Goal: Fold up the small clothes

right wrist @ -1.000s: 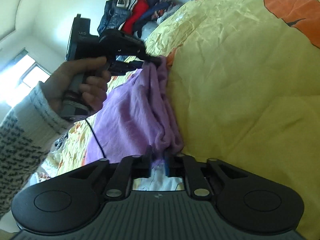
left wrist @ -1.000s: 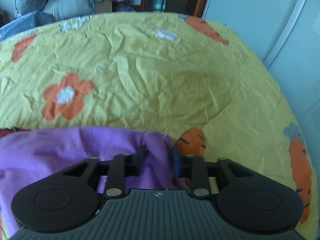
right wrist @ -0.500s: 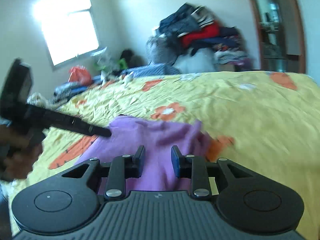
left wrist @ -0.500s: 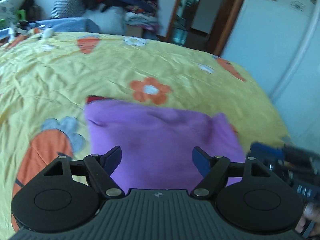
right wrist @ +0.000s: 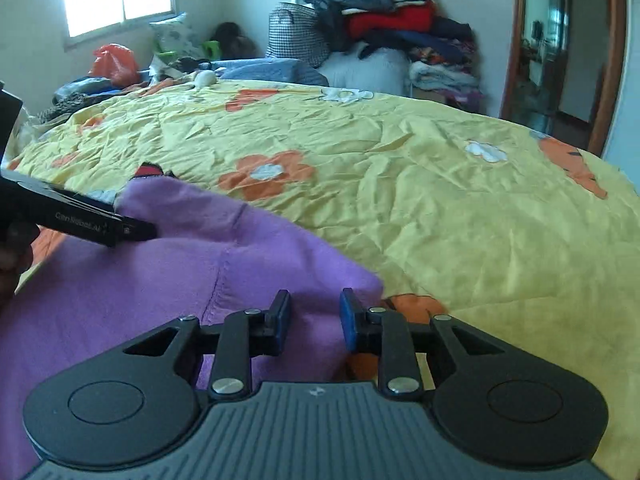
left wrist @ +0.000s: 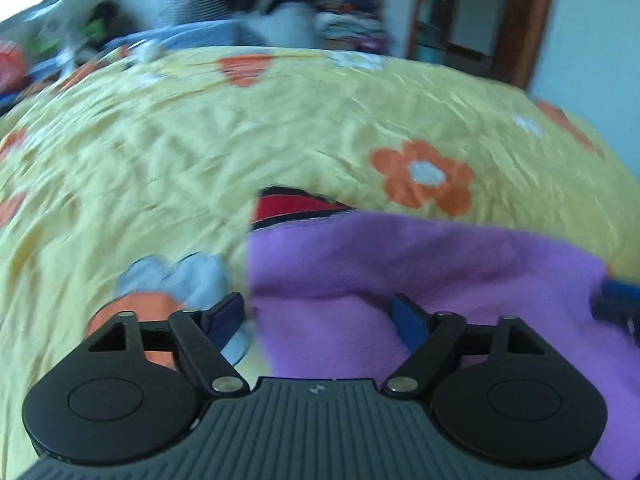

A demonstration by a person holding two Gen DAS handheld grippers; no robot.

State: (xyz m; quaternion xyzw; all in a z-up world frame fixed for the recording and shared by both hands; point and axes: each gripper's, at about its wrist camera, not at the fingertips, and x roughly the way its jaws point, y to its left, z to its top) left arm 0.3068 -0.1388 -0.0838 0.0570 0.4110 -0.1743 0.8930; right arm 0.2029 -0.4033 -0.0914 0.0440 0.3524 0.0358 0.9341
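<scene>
Purple garment (right wrist: 168, 280) lies flat on yellow bedspread (right wrist: 440, 200); both grippers' jaws spread, gripping nothing.

Yellow flowered bedspread (right wrist: 420, 200); clothes pile (right wrist: 384, 28), orange bag (right wrist: 114, 62) behind.

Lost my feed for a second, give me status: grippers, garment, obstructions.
Left gripper open, right gripper open, neither holding. Purple garment lying flat on the yellow bedspread. Red-and-black item peeks out beneath its far edge.

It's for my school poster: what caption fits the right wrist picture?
Open right gripper over a purple garment lying on the flowered yellow bedspread.
</scene>
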